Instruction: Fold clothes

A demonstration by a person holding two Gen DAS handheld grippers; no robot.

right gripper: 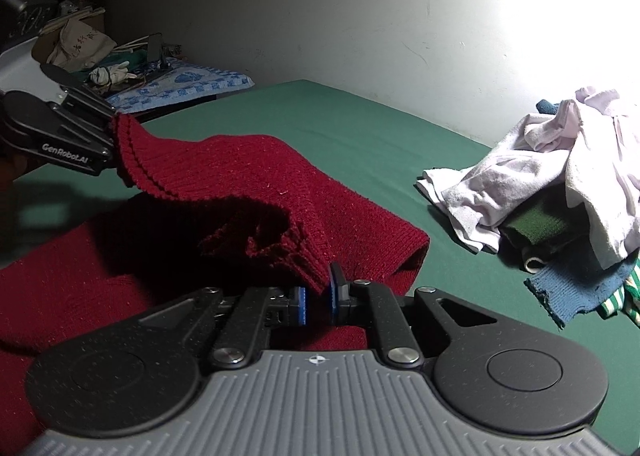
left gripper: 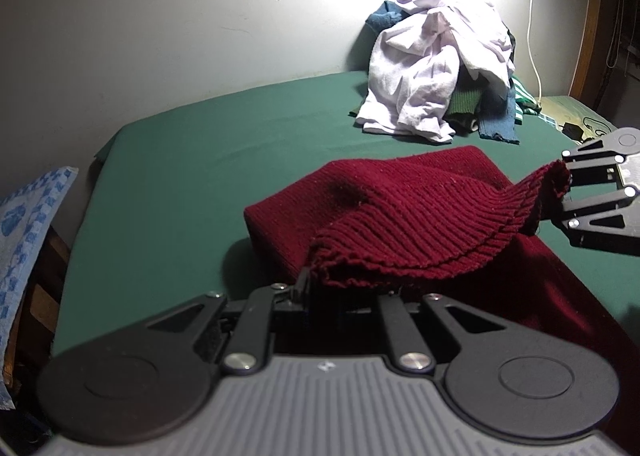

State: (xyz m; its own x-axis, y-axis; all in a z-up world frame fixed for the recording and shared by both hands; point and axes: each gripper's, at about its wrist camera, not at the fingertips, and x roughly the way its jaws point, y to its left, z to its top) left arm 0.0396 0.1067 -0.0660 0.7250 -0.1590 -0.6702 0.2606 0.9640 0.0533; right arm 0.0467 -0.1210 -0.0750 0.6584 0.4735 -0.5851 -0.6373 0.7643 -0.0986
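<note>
Left gripper (left gripper: 316, 288) and right gripper (right gripper: 318, 296) each pinch the ribbed hem of the dark red knitted sweater (right gripper: 240, 171) above the green bed (left gripper: 200, 159). Only the right wrist view shows the cluttered shelf (right gripper: 80, 43).

The left gripper (left gripper: 316, 284), a black two-finger tool with a grey ribbed body, points down at a slant. Its jaws are pinched tight on one corner of the dark red knitted sweater (left gripper: 400, 223). The right gripper (right gripper: 318, 298), black and grey too, with blue pads (right gripper: 301, 306), also tilts down. Its jaws squeeze the other corner of the ribbed hem. Both corners are lifted.
</note>
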